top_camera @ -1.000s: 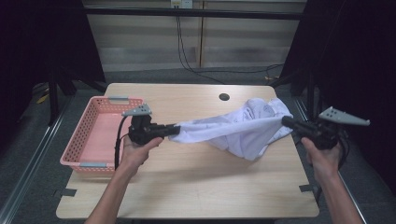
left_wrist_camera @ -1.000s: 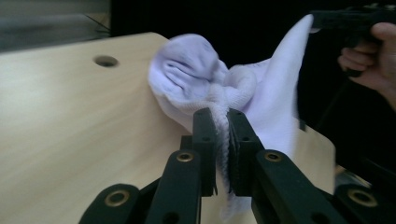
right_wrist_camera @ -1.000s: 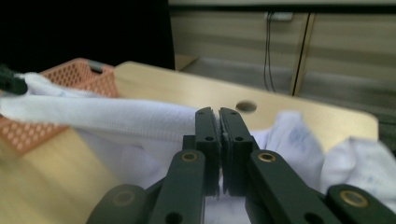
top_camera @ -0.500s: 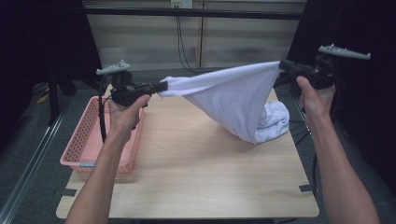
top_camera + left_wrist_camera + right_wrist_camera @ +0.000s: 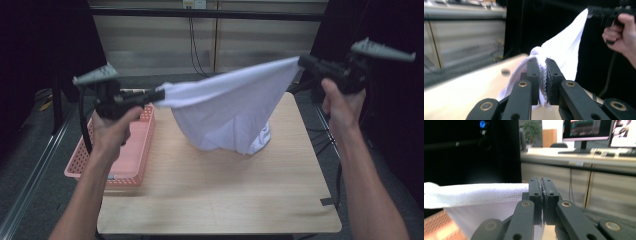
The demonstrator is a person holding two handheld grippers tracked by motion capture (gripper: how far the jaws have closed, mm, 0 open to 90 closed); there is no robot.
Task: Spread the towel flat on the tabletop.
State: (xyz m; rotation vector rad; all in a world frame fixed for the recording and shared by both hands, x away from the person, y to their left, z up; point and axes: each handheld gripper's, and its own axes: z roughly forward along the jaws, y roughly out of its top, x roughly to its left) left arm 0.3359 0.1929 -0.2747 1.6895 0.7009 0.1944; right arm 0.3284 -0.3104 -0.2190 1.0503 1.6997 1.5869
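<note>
A light wooden rectangular table carries a pink plastic lattice basket at its left edge. The lower folds of a white cloth garment rest mid-table.

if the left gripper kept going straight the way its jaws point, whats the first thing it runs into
Most likely the white cloth itself: the left gripper is shut on one end, and the fabric stretches ahead toward the right gripper. Past it lies that gripper and hand, though depth is hard to judge.

A wooden table stands before pale wall panels, with what looks like monitors beyond.
</note>
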